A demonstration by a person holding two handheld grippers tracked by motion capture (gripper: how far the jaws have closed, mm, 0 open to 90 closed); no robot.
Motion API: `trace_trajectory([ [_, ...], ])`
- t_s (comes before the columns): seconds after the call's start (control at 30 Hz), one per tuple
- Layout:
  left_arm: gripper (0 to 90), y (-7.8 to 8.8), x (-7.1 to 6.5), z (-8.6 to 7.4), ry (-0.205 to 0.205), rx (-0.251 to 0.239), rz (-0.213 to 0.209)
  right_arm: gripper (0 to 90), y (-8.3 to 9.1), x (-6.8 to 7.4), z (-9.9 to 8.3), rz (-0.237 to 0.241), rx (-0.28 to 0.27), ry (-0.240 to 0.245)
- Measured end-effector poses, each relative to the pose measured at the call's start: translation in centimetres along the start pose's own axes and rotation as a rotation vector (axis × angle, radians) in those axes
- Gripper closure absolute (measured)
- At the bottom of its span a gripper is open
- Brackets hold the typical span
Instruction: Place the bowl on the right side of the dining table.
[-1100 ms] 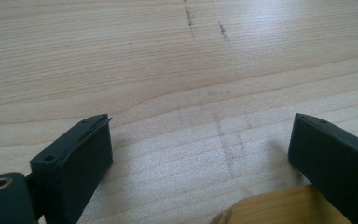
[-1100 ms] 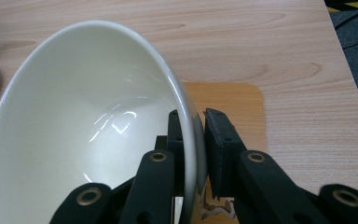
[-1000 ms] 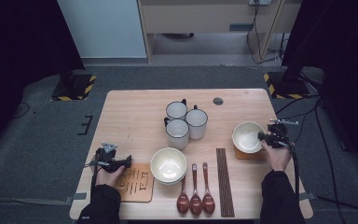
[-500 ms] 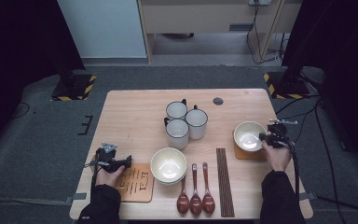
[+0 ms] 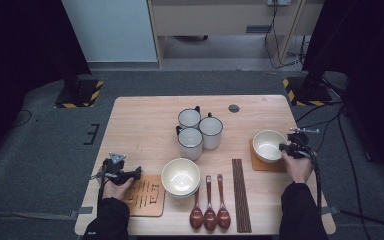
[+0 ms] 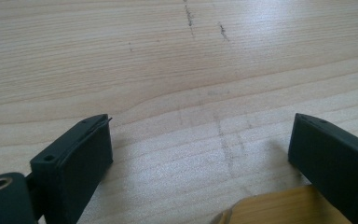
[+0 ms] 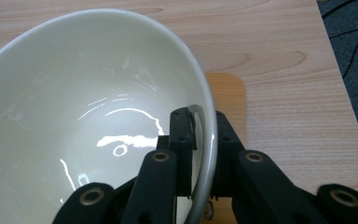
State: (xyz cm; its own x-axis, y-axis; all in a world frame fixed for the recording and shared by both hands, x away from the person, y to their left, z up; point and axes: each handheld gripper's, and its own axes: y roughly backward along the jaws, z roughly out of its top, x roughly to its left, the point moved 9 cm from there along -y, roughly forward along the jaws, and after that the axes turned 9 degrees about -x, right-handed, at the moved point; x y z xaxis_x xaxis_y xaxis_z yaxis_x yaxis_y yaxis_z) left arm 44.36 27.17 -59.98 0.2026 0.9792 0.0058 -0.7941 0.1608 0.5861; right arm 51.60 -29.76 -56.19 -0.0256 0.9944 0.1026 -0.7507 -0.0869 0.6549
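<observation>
My right gripper point(image 7: 199, 135) was clamped on the rim of the cream bowl point(image 7: 88, 116), one jaw inside the wall and one outside, pads pressing the edge. In the high view that bowl point(image 5: 268, 145) sat on a wooden coaster point(image 5: 260, 164) at about three o'clock on the table point(image 5: 145, 125), near its right edge, with my right hand just behind it at the five o'clock side of the bowl.

My left gripper point(image 5: 130, 174) rested at about eight o'clock on the table, its jaws standing wide apart with nothing between them but bare wood; a corner of the slotted wooden coaster point(image 6: 279, 210) showed just under the jaw at the right of the left gripper view.

A second cream bowl point(image 5: 180, 176) stood near six o'clock, three mugs point(image 5: 199, 131) clustered at centre, and three brown spoons point(image 5: 209, 204) and dark chopsticks point(image 5: 240, 194) lay at six o'clock.
</observation>
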Motion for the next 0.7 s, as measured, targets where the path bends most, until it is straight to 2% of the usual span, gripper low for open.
trace_trajectory([
  [0.17,5.3,0.0,0.0,0.0,0.000,0.000,0.000,81.9,-0.1,-0.1,-0.1,0.001,0.004,0.003],
  [0.3,5.3,0.0,0.0,0.0,0.000,0.000,0.000,80.1,-0.1,-0.4,-0.1,-0.017,0.003,0.017],
  [0.47,5.3,0.0,0.0,0.0,0.000,0.000,0.000,75.9,0.4,-0.3,0.4,0.001,-0.038,0.025],
  [0.6,5.3,0.0,0.0,0.0,0.000,0.000,0.000,69.9,1.0,-0.1,1.1,0.014,-0.093,0.038],
  [0.7,5.3,0.0,0.0,0.0,0.000,0.000,0.000,65.9,1.4,0.0,1.4,0.008,-0.117,0.045],
])
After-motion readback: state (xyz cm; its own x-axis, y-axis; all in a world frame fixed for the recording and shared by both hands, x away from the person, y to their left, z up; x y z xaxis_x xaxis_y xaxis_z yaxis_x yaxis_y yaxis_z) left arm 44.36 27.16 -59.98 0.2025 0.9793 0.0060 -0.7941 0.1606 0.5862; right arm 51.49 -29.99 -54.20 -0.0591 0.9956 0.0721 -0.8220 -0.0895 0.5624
